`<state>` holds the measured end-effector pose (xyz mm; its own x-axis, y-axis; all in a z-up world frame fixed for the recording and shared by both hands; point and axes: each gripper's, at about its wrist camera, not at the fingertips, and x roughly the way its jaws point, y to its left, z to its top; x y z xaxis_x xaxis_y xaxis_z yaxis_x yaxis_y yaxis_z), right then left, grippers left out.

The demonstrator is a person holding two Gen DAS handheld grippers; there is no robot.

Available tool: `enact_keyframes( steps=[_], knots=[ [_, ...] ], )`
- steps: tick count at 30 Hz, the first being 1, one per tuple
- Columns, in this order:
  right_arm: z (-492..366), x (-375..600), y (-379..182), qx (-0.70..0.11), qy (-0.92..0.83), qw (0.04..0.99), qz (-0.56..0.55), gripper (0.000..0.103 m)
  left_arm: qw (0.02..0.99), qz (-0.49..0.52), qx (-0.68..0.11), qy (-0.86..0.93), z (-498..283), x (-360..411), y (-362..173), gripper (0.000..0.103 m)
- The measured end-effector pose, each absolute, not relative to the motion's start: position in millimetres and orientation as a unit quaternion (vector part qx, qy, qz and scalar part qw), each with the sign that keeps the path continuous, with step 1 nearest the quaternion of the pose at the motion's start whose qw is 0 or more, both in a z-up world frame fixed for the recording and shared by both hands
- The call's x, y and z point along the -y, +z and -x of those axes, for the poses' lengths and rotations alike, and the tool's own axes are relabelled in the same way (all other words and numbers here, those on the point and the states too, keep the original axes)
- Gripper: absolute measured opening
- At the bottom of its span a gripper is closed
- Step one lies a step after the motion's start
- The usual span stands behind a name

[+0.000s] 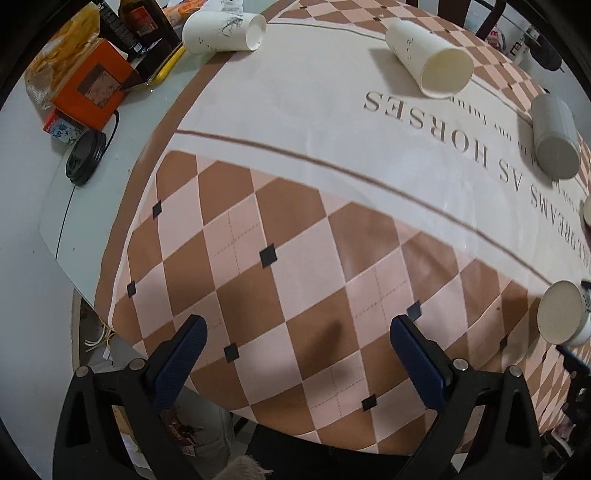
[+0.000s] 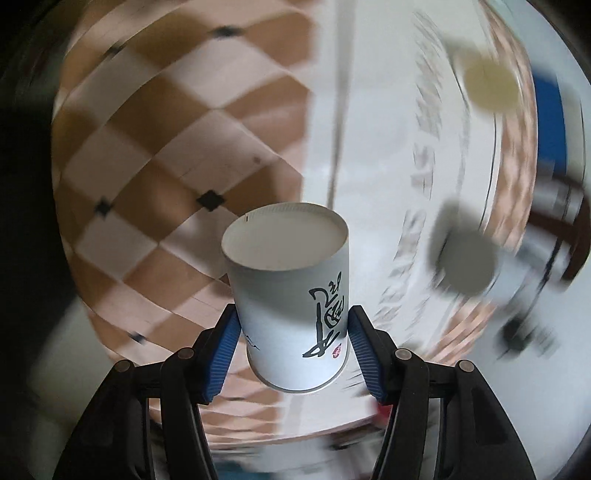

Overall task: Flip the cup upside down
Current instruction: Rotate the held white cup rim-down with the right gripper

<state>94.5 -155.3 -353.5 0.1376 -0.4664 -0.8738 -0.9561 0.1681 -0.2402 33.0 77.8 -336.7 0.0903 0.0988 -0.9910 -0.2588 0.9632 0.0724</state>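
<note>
Inspecting both wrist views, we record the following.

Right gripper [image 2: 293, 345]: we find its blue pads [image 2: 223, 354] pressed against both sides of the paper cup [image 2: 290, 295], clamping it.
Paper cup: we see it held off the table, flat base pointing away from the camera, rim nearest the fingers; black brush lettering on its wall.
Left gripper [image 1: 299, 354]: we note the fingers spread wide with nothing between them, hovering over the checkered tablecloth [image 1: 280, 258].
Other cups: we count a paper cup lying on its side [image 1: 430, 59], another on its side at the cloth's far edge [image 1: 223, 31], and a grey cup [image 1: 554, 140].
Background, right view: we cannot resolve it; heavy blur.
Table edge: we see an orange box [image 1: 94, 86].
</note>
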Motion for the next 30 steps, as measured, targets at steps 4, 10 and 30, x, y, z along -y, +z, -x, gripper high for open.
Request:
enact_keyframes(
  steps=[4,10,30],
  knots=[
    [-123,182,-359,-0.721,0.200,0.502,0.434,0.061,0.736,0.064,-0.663,0.117,-38,-78,-337,0.101],
    [-141,235,-371,-0.828,0.103,0.506,0.219,0.061,0.737,0.062,-0.666,0.098,-48,-64,-337,0.101],
    [-171,260,-356,-0.797,0.083,0.588,0.111,0.060,0.729,0.036,-0.680,0.060,-52,-2,-333,0.101]
  ],
)
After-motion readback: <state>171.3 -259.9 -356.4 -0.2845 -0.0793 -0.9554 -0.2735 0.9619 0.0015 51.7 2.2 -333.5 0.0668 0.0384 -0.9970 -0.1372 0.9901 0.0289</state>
